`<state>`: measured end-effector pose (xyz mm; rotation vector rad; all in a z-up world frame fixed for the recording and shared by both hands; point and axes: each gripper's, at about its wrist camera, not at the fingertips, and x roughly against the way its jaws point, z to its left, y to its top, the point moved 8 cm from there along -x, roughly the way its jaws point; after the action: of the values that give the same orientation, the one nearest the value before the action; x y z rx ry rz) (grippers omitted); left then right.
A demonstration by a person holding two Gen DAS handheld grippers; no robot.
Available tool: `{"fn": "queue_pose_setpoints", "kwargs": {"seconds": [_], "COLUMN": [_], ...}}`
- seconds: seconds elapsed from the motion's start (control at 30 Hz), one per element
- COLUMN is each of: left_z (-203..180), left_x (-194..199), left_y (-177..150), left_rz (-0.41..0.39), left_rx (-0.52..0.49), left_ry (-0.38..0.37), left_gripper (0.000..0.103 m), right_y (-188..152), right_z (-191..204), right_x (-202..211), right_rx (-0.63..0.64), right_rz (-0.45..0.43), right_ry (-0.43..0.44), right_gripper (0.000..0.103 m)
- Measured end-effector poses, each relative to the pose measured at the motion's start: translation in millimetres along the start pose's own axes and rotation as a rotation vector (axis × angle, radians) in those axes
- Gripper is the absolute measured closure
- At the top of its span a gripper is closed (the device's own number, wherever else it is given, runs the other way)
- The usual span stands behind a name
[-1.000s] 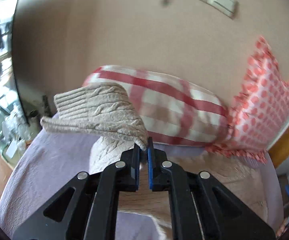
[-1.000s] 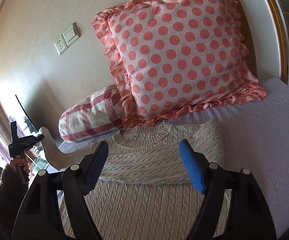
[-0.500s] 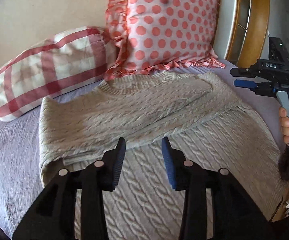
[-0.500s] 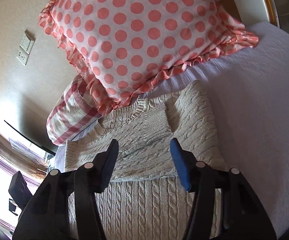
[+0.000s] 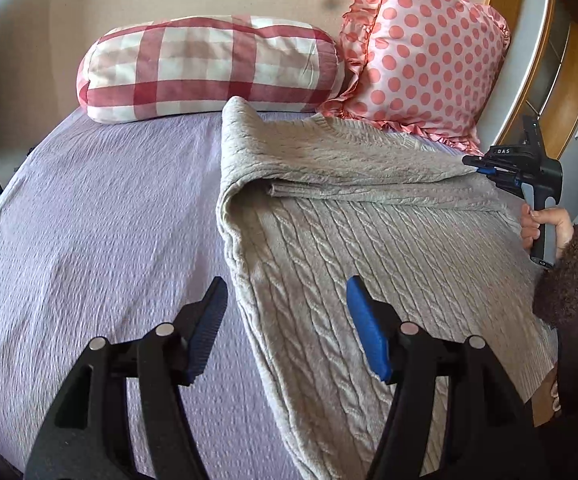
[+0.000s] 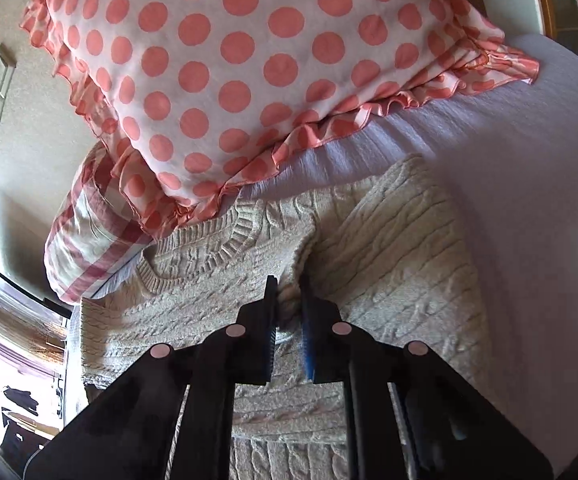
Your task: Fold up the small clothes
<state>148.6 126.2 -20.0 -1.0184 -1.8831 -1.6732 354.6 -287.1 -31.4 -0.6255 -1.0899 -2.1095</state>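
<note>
Left wrist view shows my left claw (image 5: 285, 300) spread wide and holding nothing, hovering over the left edge of the sweater (image 5: 369, 248). It lies flat on the lilac bed (image 5: 89, 208), sleeves folded across the chest, its collar toward the checked pillow (image 5: 209, 68) and the dotted pillow (image 5: 421, 48). My right claw (image 6: 289, 300) is pinched nearly closed on a fold of the knit near the sweater's right shoulder, just below the dotted pillow's frill.
</note>
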Motion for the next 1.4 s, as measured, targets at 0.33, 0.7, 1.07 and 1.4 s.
{"fn": "queue_pose_setpoints", "kwargs": {"seconds": [0.33, 0.7, 1.07, 1.4], "left_z": [-13, -30, -48, -31], "left_x": [9, 38, 56, 59], "left_y": [-37, -93, -129, -30], "left_rz": [0.058, 0.074, 0.056, -0.076], "left_rx": [0.034, 0.088, 0.117, 0.14], "left_ry": [-0.122, -0.22, -0.201, -0.275], "left_gripper": [0.037, 0.036, 0.09, 0.094], "right_y": [-23, -150, -240, -114], "right_z": [-40, -78, -68, -25], "right_x": [46, 150, 181, 201], "right_rx": [-0.033, 0.054, 0.147, 0.068], "right_rz": [0.029, 0.065, 0.084, -0.208], "right_ry": [-0.089, -0.039, 0.128, 0.352], "right_gripper": [0.045, 0.047, 0.094, 0.094]}}
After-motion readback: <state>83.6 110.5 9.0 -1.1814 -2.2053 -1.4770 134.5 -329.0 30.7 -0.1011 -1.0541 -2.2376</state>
